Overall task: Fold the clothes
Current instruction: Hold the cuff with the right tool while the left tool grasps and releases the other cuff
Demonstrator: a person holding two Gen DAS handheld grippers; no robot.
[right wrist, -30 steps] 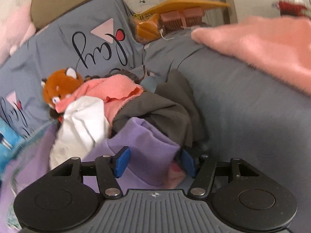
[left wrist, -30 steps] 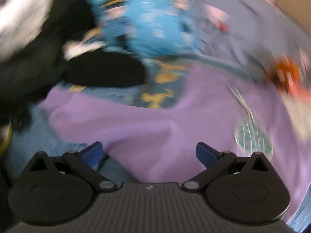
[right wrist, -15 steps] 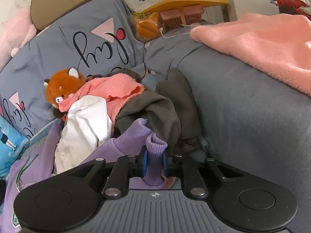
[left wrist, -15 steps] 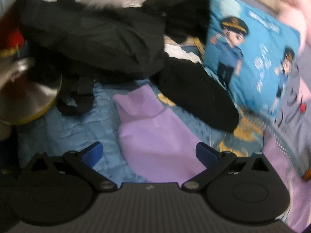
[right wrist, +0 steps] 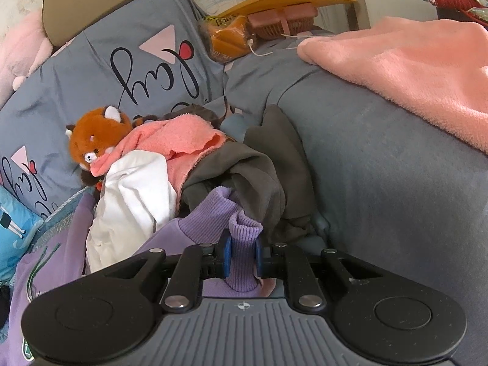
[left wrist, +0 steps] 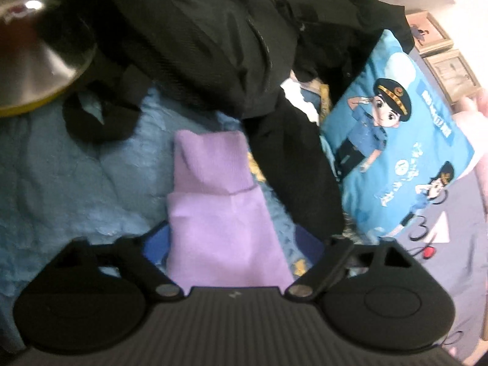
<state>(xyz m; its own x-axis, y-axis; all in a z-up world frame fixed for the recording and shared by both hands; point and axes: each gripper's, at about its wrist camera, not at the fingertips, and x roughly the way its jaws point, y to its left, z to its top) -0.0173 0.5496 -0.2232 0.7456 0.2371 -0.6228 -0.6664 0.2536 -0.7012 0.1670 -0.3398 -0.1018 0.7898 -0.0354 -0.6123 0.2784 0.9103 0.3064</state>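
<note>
Lilac knit, left wrist view: a purple sleeve (left wrist: 219, 210) of the sweatshirt lies flat on the blue quilt (left wrist: 61, 167) of the bed, its ribbed cuff (left wrist: 210, 158) pointing away from the camera toward a heap of black clothes (left wrist: 207, 45).
Left hand-held gripper (left wrist: 233, 242): jaws closing, one blue pad on each side of the sleeve; the cloth sits between them but the pads do not look pressed on it yet.
Beside it: a blue cartoon pillow (left wrist: 393, 152) to the right, a metal bowl (left wrist: 33, 61) at the upper left.
Right wrist view: the right hand-held gripper (right wrist: 242, 257) pinches the other ribbed cuff (right wrist: 244, 244) of the same purple sweatshirt (right wrist: 61, 274), pads tight on the knit.
Around it: a pile of white (right wrist: 134, 195), pink (right wrist: 174, 143) and dark grey garments (right wrist: 244, 177), a fox plush (right wrist: 94, 140), grey bedding (right wrist: 381, 183).
Step in hand: probably taking both sleeve ends before spreading or folding the sweatshirt.
Next move calls for: the left jaws finishing their grip near the cuff, then both hands lifting together so the body pulls free of the pile without dragging other clothes.
</note>
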